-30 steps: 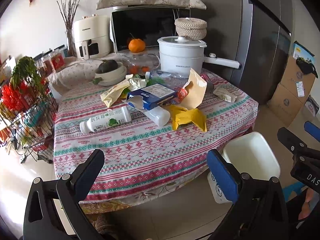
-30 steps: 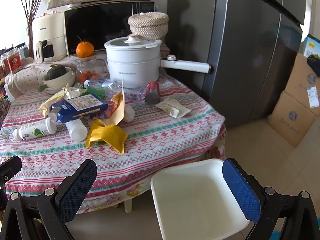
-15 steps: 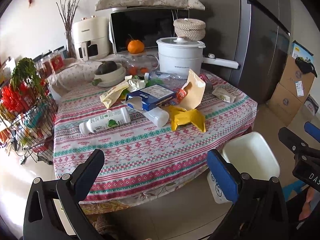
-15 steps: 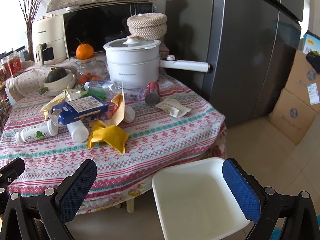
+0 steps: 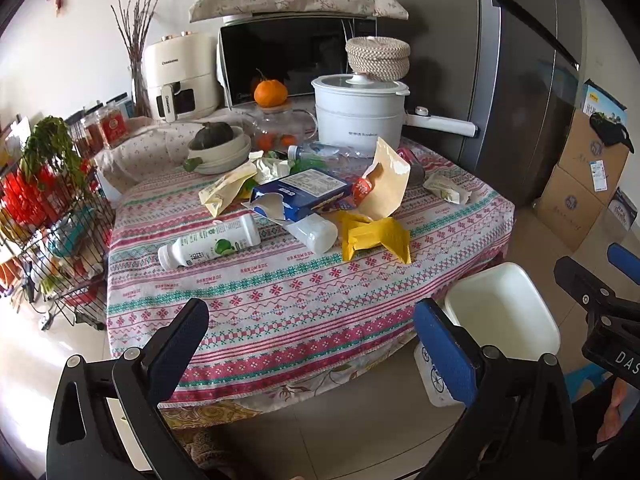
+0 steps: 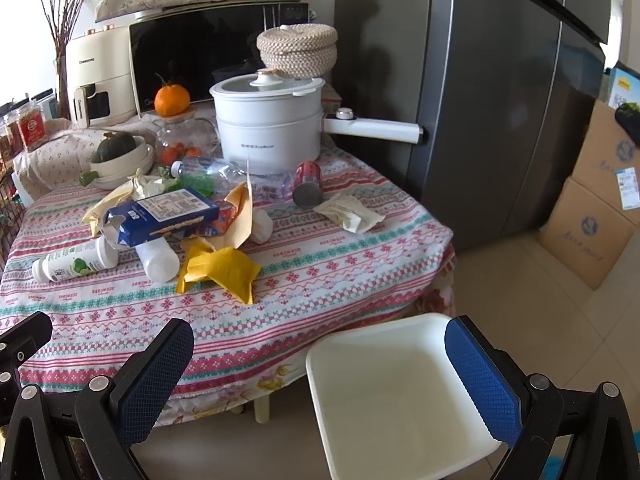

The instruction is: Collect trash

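Both tools have edged slightly nearer the bench since the earlier frames; nothing on the cloth has shifted.

- Left tool (image 5: 310, 344): jaws spread wide, holding nothing, poised at the near edge of the bench (image 5: 280, 304), apparently ready for a first pick.
- Right tool (image 6: 320, 372): jaws likewise wide apart and empty, hanging above the white bin (image 6: 392, 392).
- White bin: on the floor, just beside the near right edge of the bench, empty; probably set there so trash can be dropped straight off the edge.
- Yellow wrapper (image 6: 222, 268): crumpled, nearest of the trash, centre of the cloth.
- White bottle with green label (image 5: 210, 242): lying on its side, to the left.
- Plain white bottle (image 6: 158, 260): on its side, partly under the torn blue box (image 6: 164, 216).
- Brown paper bag (image 5: 386, 184): propped against the box.
- Pale wrapper (image 6: 350, 212): apart, to the right.
- Red can (image 6: 308, 184): tipped over, behind it.
- Clear plastic bottle (image 6: 204, 170): lying farther back.
- White pot (image 6: 268, 128), bowl with squash (image 6: 120, 156): far side, kept goods, likely not for collection.
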